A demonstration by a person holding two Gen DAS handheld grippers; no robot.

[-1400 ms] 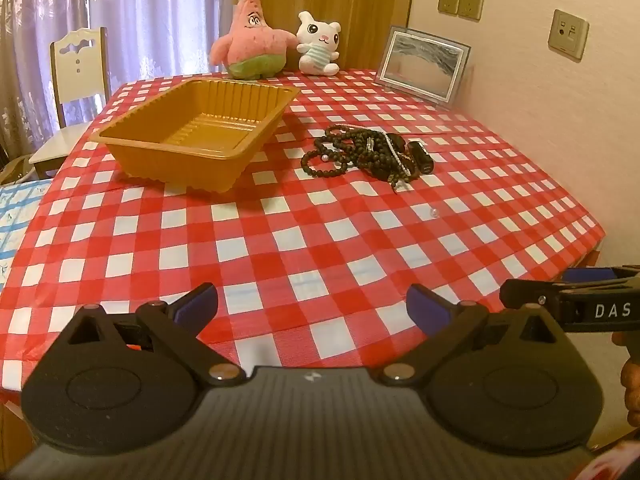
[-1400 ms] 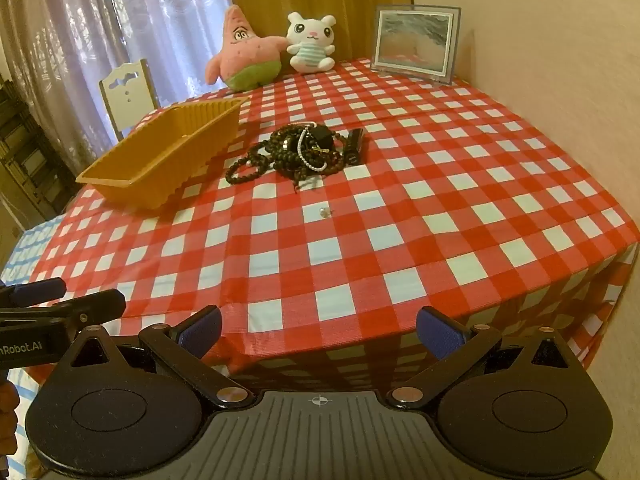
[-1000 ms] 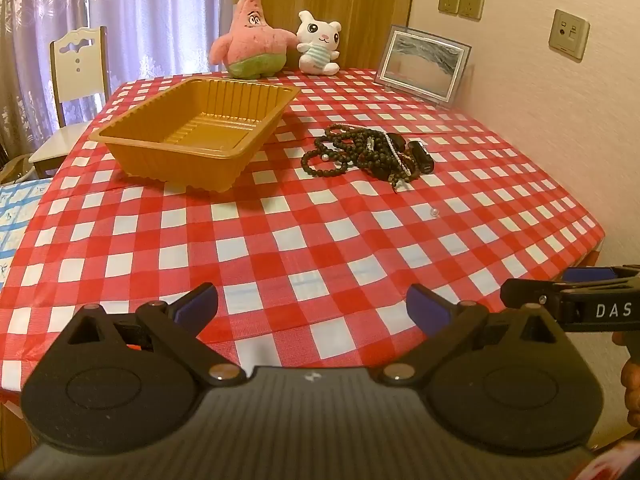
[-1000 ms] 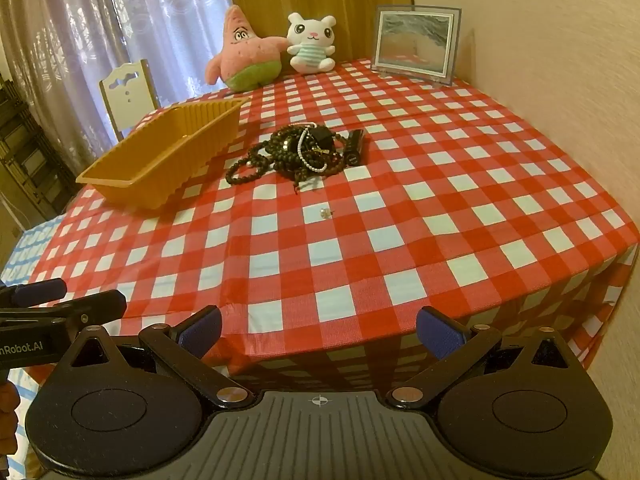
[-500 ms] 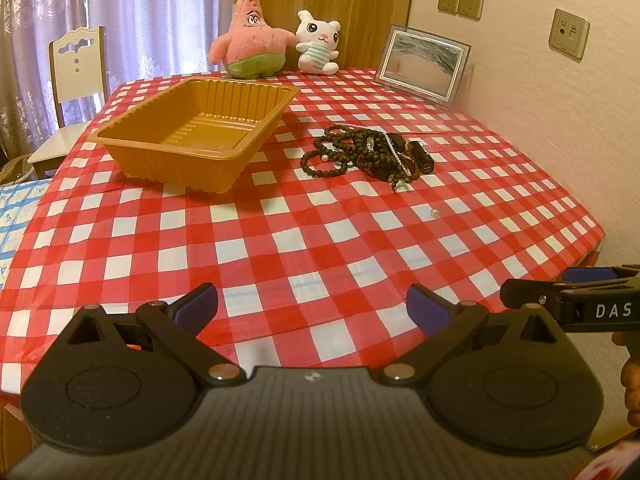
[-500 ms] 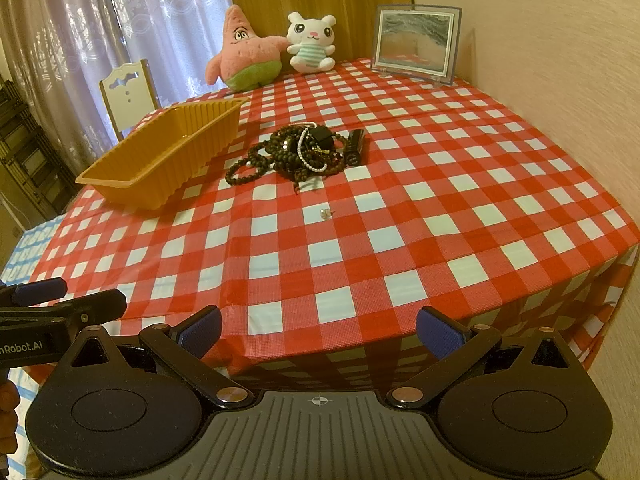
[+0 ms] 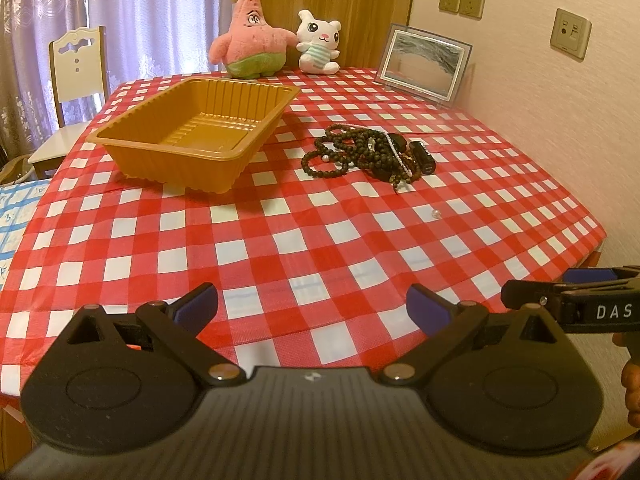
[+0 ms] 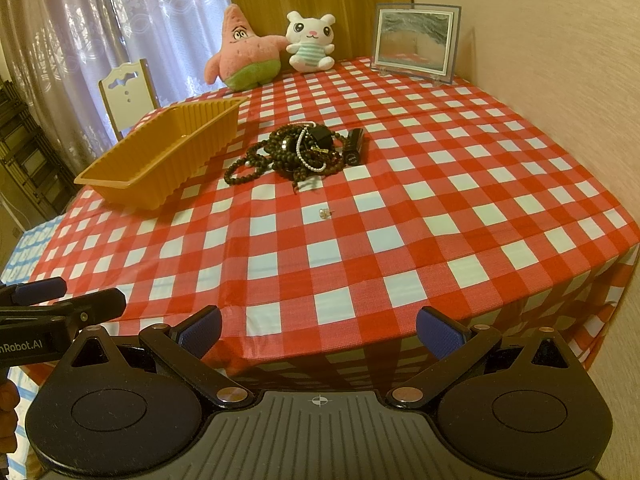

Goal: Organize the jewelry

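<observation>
Left gripper (image 7: 313,306) and right gripper (image 8: 319,330): both spread wide, empty, hanging off near edge of table (image 7: 280,248), well apart from jewelry

Bead pile (image 7: 366,156) tangled mid-table toward right edge, just beside orange tray (image 7: 192,120); tray empty

Small loose earring (image 8: 324,212) alone, nearer front edge

Risks: strands interlocked, so one pinch likely drags whole heap; tiny earring may slip pads, roll off; cloth may bunch under fingers
</observation>
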